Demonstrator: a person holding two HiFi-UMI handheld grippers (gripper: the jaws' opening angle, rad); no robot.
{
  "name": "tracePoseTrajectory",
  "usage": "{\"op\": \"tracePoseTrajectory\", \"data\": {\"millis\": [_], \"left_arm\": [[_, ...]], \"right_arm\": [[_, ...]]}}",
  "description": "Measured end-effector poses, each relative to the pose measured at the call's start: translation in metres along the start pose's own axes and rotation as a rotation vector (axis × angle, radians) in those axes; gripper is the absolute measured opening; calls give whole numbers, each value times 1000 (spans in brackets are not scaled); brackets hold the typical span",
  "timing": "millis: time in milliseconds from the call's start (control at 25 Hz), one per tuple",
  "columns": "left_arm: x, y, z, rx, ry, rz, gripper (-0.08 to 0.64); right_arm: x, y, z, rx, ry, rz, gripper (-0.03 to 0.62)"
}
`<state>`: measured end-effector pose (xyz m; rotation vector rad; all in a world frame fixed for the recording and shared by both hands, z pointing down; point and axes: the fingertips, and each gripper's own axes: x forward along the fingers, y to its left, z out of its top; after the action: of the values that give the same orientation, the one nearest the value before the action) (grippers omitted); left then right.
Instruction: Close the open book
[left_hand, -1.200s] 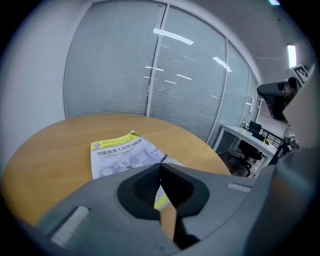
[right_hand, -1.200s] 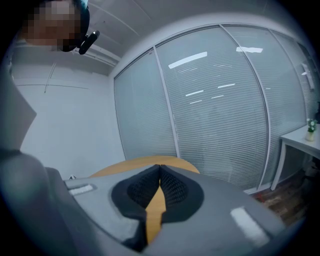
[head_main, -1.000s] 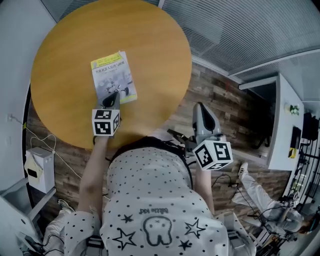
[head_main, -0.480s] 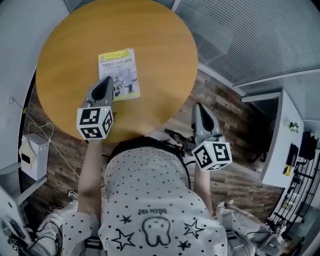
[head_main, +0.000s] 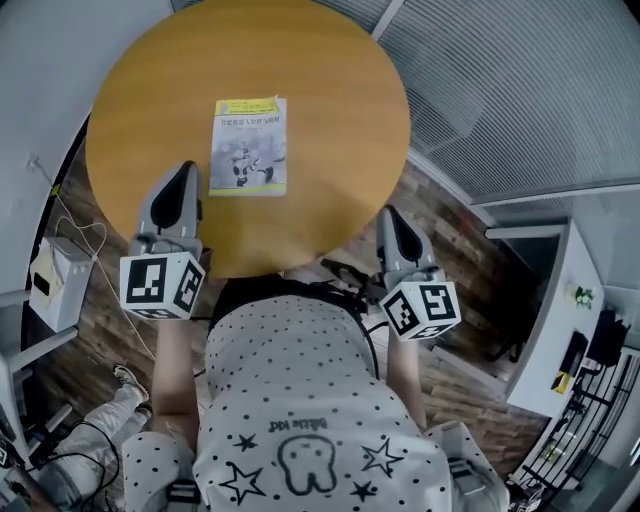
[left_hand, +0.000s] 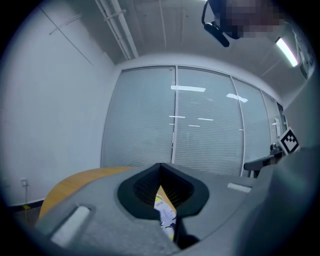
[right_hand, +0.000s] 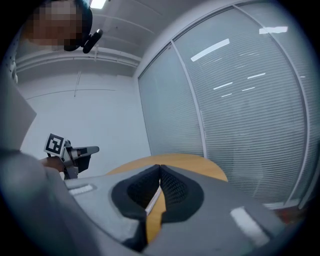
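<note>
At the far left of the head view a white box (head_main: 52, 285) stood on the wood-plank floor (head_main: 95, 345) beside the round wooden table (head_main: 330, 90). The left gripper (head_main: 181, 172) hung over the table's near left edge, its marker cube (head_main: 160, 285) toward the person. In the left gripper view its jaws were pressed together with nothing between them, and only a sliver of the book showed below the meeting tips. The book (head_main: 249, 146) lay flat and closed on the table, cover up with a yellow-green band along its far edge, just ahead and to the right of the left gripper and clear of it. The person's star-and-dot patterned shirt (head_main: 300, 400) filled the lower middle. The right gripper (head_main: 388, 213) was held off the table's near right edge, above the floor. In the right gripper view its jaws were also together and empty. Slatted glass partitions (head_main: 500, 90) ran behind, and a white desk (head_main: 545, 330) stood at the far right.
</note>
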<state>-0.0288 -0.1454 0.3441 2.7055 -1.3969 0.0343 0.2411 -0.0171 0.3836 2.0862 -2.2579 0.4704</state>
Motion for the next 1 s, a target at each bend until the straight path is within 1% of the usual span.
{"op": "tracePoseTrajectory", "data": {"millis": [120,200,320,440,520,680,800,1000], "left_arm": [[-29,7,12,-34,-36,70,9],[-47,8,21,-42,-54,100,8],[-70,6,31,4,-69,124,9],[-90,3,33,65,-57,154,9],[-102,0,30,79,-45,170,9],[-115,-3,18,48,-22,174,9],[-119,-7,10,42,-6,173,9],[-119,-13,9,34,-6,144,9]], "right_arm": [[9,12,3,-17,-2,50,5],[12,23,6,-30,-6,89,3],[16,39,11,-57,-2,145,3],[15,52,15,-86,-5,192,3],[10,57,19,-98,-14,207,4],[-1,61,18,-116,-21,202,5],[-8,64,12,-111,-13,206,3],[-16,69,8,-112,-7,209,5]]}}
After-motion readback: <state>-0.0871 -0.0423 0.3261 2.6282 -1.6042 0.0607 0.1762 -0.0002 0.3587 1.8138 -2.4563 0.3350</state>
